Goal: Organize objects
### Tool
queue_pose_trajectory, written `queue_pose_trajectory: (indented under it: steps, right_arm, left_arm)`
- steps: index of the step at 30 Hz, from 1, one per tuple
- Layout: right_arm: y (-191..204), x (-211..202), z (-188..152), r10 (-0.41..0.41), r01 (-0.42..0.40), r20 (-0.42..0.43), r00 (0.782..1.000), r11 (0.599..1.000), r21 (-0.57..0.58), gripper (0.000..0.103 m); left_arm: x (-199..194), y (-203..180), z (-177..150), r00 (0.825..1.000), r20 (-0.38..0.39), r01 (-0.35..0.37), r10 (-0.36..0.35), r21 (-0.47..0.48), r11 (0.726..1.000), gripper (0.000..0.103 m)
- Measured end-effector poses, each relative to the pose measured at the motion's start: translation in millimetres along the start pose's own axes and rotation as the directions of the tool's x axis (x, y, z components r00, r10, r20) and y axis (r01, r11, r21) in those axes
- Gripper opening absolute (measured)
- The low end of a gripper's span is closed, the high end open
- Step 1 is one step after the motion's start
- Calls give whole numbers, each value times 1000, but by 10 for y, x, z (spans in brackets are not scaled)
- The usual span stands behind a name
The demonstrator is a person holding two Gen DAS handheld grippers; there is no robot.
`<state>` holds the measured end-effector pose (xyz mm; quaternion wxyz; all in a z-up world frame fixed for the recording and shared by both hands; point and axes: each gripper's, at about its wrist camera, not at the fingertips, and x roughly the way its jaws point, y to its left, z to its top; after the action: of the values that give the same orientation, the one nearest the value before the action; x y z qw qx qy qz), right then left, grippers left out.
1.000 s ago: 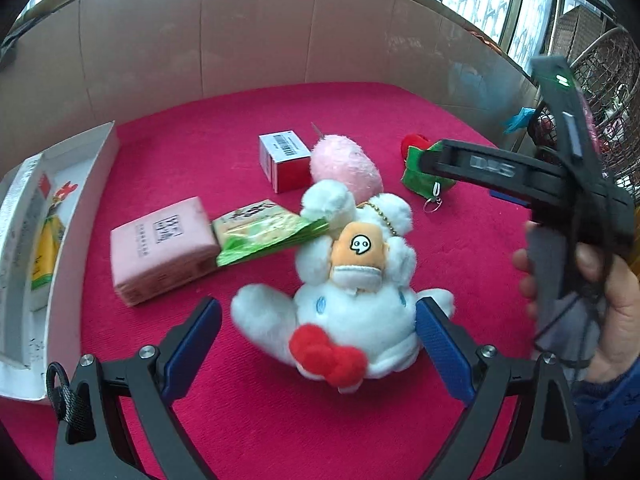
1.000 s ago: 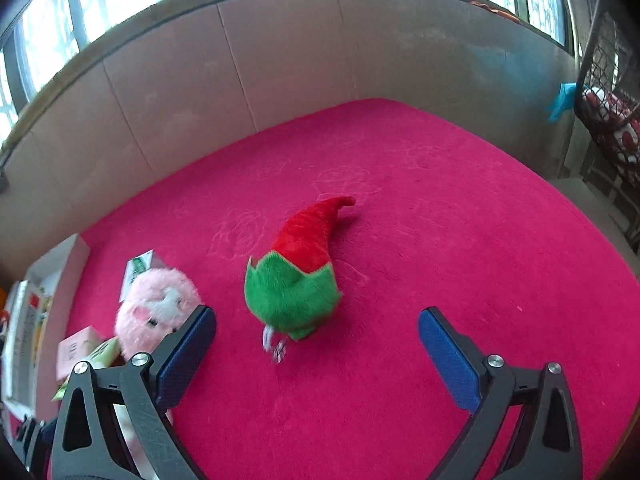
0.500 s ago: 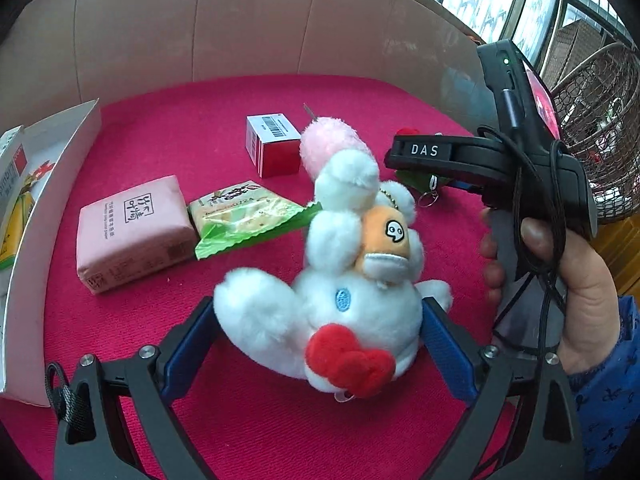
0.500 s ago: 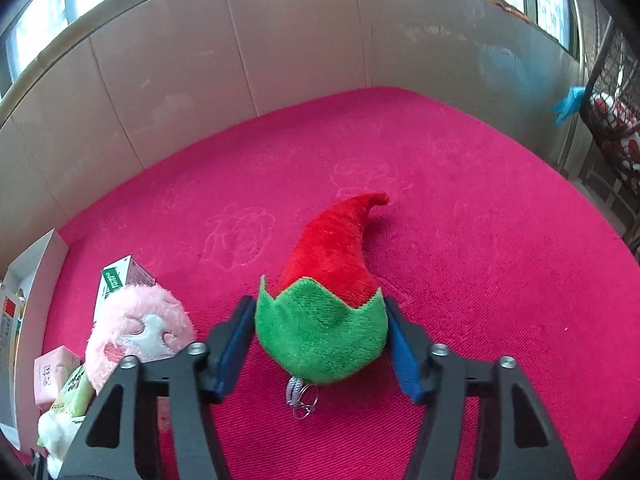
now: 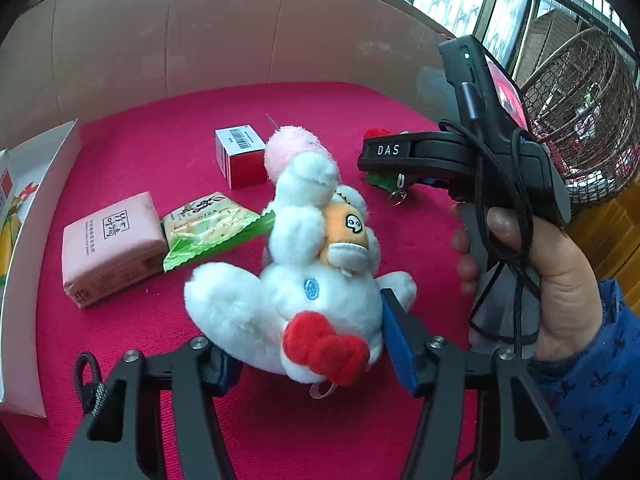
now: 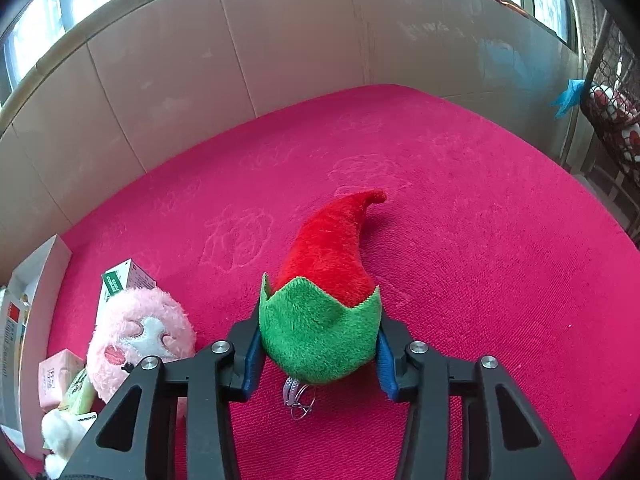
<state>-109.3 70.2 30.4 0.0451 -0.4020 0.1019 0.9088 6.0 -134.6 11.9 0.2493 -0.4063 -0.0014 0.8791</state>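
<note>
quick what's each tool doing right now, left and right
left tool: jaws closing around the white plush bunny, pads pressing its body.
right tool: jaws closing on the green base of the red and green plush hat.

Red cloth surface [image 6: 480,240] with plush toys [image 6: 320,280], snack packets [image 5: 208,220], boxes [image 5: 240,156].

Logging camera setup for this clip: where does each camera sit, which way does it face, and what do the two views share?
Left wrist: on the left gripper, angled down along its closing fingers at the white plush rabbit pressed between them; the person's right hand and blue sleeve show.
Right wrist: on the right gripper, angled down at the red and green plush its closing pads squeeze; no hand shows.
Shared: red cloth, pink plush, white box, both gripped toys.
</note>
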Motion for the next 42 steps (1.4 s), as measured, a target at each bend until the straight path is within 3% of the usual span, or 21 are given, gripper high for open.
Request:
queue_pose_trajectory:
  steps: [11,27,42]
  right_arm:
    - [-41,-47,-8,-21,20,24,999,999,45,44]
    - [-115,-185,-40,-59,48,134,989,995,87,43]
    - [-132,-240,-13,-69,54,179,981,994,91,43]
  left_arm:
    - [-58,-102,-67,998,41,-43,41,44,998,57]
    - [-126,-127,-70,989,130,-74,63,78,994,52]
    - [-359,-294,-142,957,282,-113,62,166,980,50]
